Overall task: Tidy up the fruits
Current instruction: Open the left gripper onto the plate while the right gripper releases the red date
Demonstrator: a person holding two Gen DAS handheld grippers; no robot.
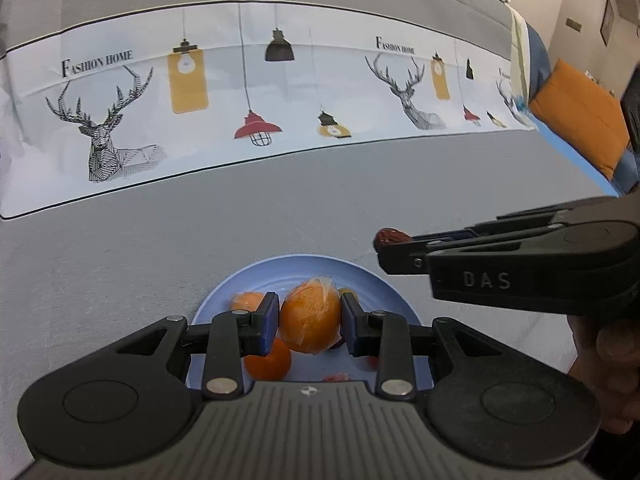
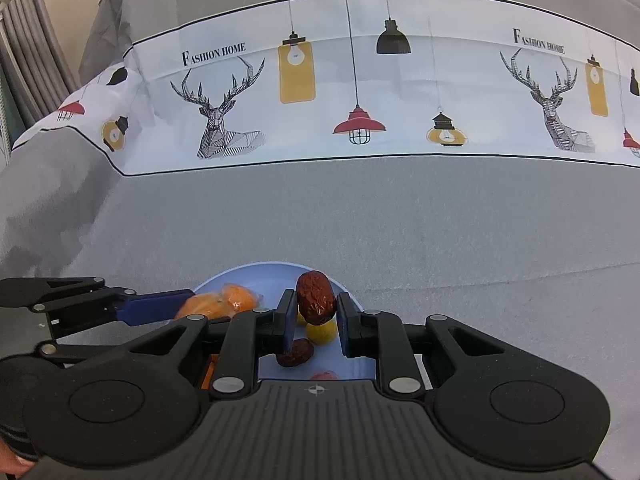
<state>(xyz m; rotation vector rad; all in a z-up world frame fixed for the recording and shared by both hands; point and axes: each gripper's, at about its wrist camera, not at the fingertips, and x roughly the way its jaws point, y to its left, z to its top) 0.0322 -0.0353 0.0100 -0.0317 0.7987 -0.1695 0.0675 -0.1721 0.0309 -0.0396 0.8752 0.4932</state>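
Grey deer-print cloth [image 1: 280, 184], orange cushion [image 1: 580, 112] beyond

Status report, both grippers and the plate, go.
Left gripper shut on plastic-wrapped orange. Right gripper shut on wrinkled red date. Both above round blue plate. Nothing blocking.

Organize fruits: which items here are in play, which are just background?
In play:
- plastic-wrapped orange in left gripper
- wrinkled dark red date in right gripper
- round pale blue plate

Background:
- grey deer-and-lamp print tablecloth
- orange cushion

Left gripper [image 1: 309, 317] and right gripper [image 2: 316, 309], jaws clamped.
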